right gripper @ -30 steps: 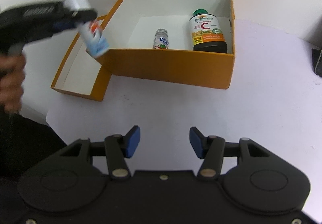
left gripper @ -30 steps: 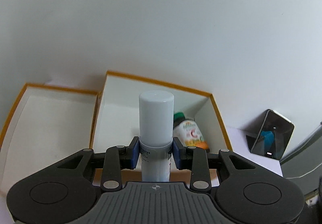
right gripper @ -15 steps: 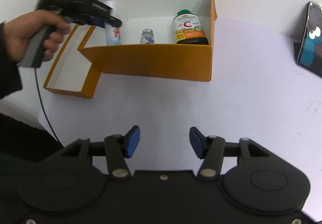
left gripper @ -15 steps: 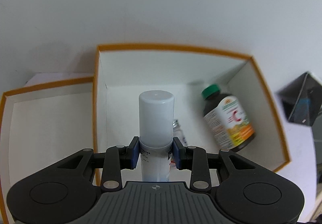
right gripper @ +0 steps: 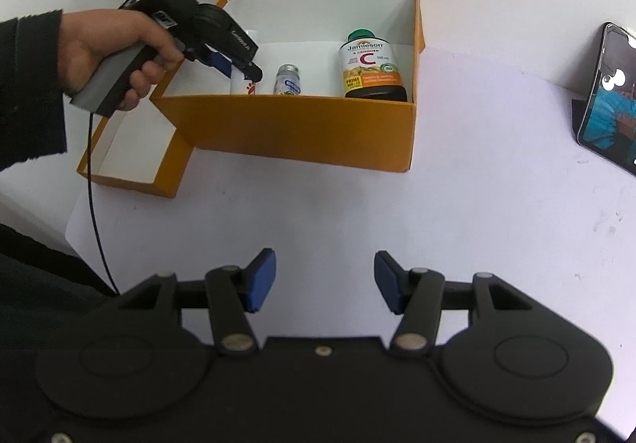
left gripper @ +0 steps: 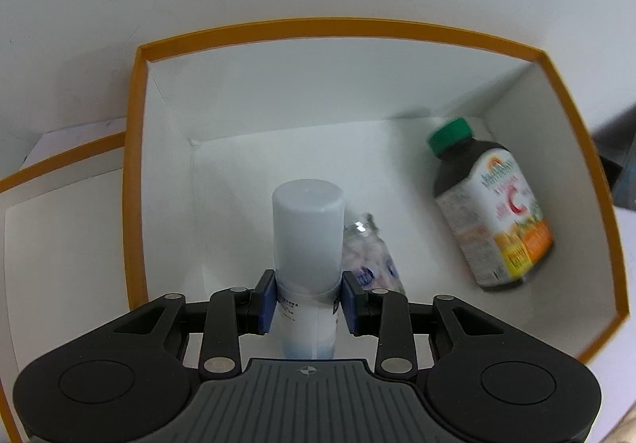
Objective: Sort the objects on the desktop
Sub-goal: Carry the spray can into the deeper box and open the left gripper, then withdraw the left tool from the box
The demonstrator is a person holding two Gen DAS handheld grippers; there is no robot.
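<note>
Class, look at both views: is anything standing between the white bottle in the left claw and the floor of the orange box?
Nothing visible blocks it. The left claw holds the white bottle inside the orange box, near its left end. The small bottle stands close beside it, and the vitamin C bottle is well away at the right end.

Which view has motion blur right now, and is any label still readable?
Left wrist view: the green-capped dark vitamin bottle and the small silver-capped bottle are smeared, labels illegible; the white cylindrical bottle in the left gripper stays sharp. Right wrist view: crisp, the vitamin label reads clearly inside the fisheye-bowed orange cardboard box.
</note>
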